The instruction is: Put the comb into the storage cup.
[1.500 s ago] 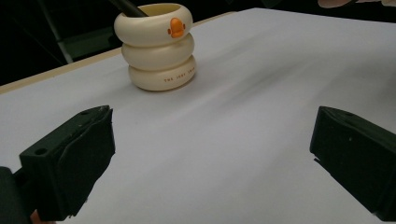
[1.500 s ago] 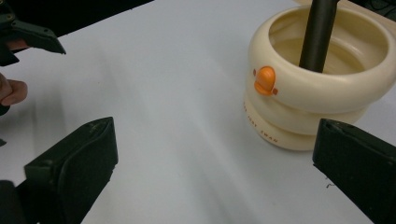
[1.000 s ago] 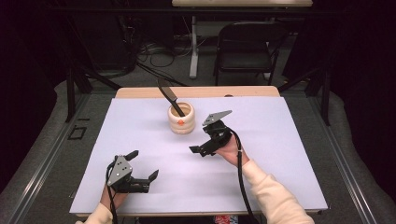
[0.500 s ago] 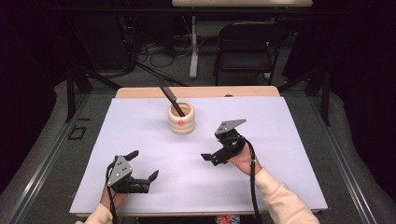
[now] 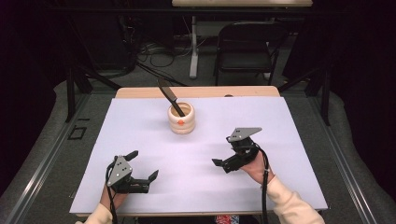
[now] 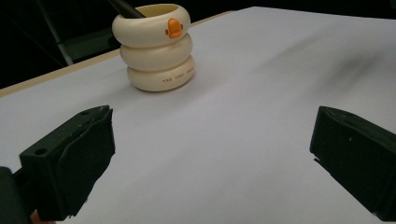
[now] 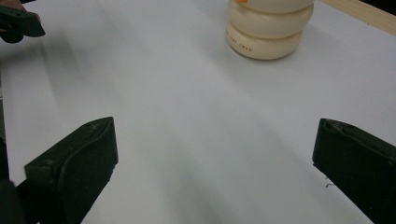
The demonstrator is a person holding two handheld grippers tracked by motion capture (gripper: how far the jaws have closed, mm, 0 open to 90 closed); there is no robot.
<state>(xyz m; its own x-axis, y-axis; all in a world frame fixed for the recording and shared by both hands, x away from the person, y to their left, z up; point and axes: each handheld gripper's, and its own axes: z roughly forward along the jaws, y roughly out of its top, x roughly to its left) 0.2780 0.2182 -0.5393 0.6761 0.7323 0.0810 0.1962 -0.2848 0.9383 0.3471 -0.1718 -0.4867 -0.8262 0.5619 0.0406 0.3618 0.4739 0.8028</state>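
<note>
On the near left of the white table [image 5: 140, 135], my left gripper [image 5: 144, 165] sits low in my hand, jaws spread wide with nothing between them. Toward the far middle stands the cream ringed holder [image 5: 181, 118], an orange mark on its rim, with a dark utensil [image 5: 170, 96] leaning out of it to the left. Over on the right, well apart from the holder, my right gripper [image 5: 223, 158] hangs above the sheet, jaws wide apart too and gripping nothing
</note>
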